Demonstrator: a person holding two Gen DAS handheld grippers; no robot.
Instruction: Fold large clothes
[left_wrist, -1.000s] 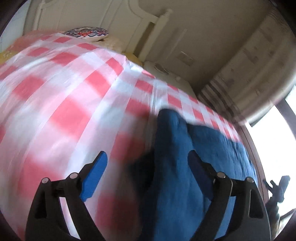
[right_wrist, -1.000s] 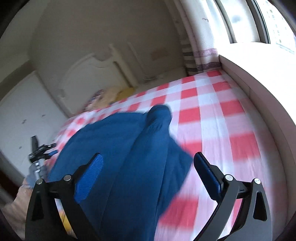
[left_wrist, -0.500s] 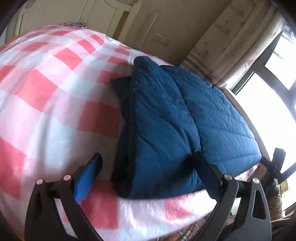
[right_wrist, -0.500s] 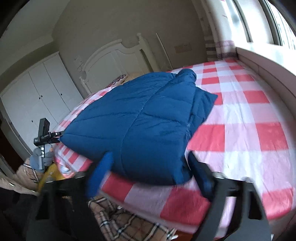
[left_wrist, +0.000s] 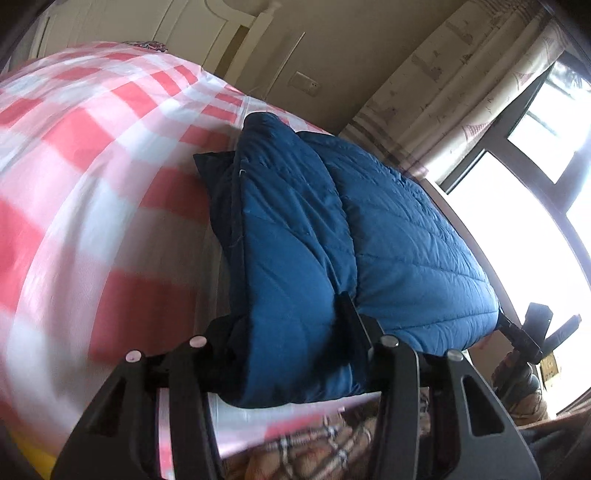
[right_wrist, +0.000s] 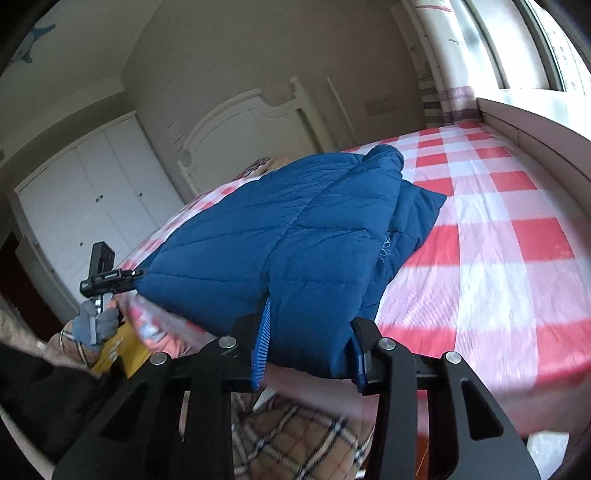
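A blue quilted jacket (left_wrist: 399, 236) lies folded lengthwise on the red-and-white checked bed (left_wrist: 92, 155), its near hem at the bed's front edge. My left gripper (left_wrist: 284, 317) has the hem's left corner between its jaws, which are closing; the padded fabric bulges between them and dark lining covers the left finger. In the right wrist view the jacket (right_wrist: 280, 229) fills the middle. My right gripper (right_wrist: 312, 326) is closing on the hem's right corner, its blue pads (right_wrist: 261, 343) pressed against the fabric. Each gripper shows in the other's view: the right one (left_wrist: 532, 332) and the left one (right_wrist: 107, 273).
A white headboard (right_wrist: 240, 125) and a patterned pillow (left_wrist: 147, 46) are at the bed's far end. A white wardrobe (right_wrist: 92, 184) stands to the left, a curtain (left_wrist: 443, 92) and window (left_wrist: 535, 206) to the right. Plaid fabric (right_wrist: 295, 435) hangs below the bed edge. A gloved hand (right_wrist: 98, 323) holds the left gripper.
Both grippers came in low toward the jacket's near hem. Their wide-open jaws have narrowed around its two corners, and the fabric now sits squeezed between the pads.
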